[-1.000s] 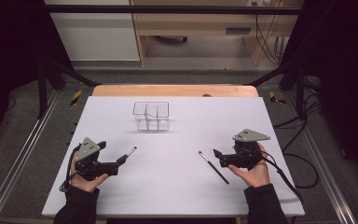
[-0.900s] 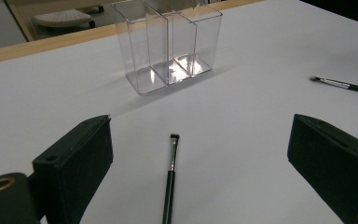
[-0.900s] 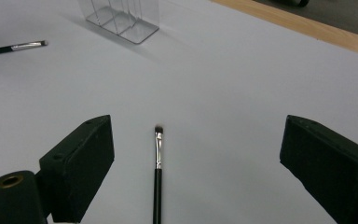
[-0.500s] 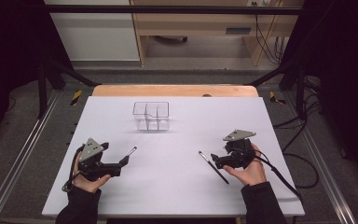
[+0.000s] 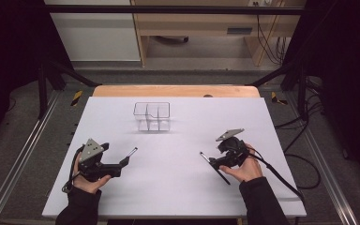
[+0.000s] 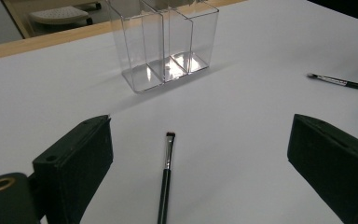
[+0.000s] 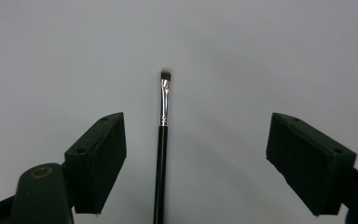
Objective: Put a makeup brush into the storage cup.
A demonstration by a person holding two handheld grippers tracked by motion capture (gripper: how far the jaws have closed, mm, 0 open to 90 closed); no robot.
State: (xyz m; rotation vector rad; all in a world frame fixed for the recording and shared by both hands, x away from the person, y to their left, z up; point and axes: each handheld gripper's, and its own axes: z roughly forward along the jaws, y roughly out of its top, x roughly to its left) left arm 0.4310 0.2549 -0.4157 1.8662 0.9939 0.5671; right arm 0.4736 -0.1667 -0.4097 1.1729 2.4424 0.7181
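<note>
White tabletop (image 5: 178, 187), dark room around it, wooden bench behind. Nothing stowed yet: clear three-slot organizer (image 5: 152, 116) at the far centre stands empty, both makeup brushes lie flat on the sheet. Left gripper (image 5: 124, 160) sits low over the left brush (image 6: 166, 177), jaws wide, brush between them, pads not touching. Right brush (image 7: 162, 140) lies right of centre; right gripper (image 5: 214, 161) straddles its handle, jaws have just been closing but are wide apart, clear gap either side, no contact. Left to do: grip each brush, lift it, drop it upright into a slot.
</note>
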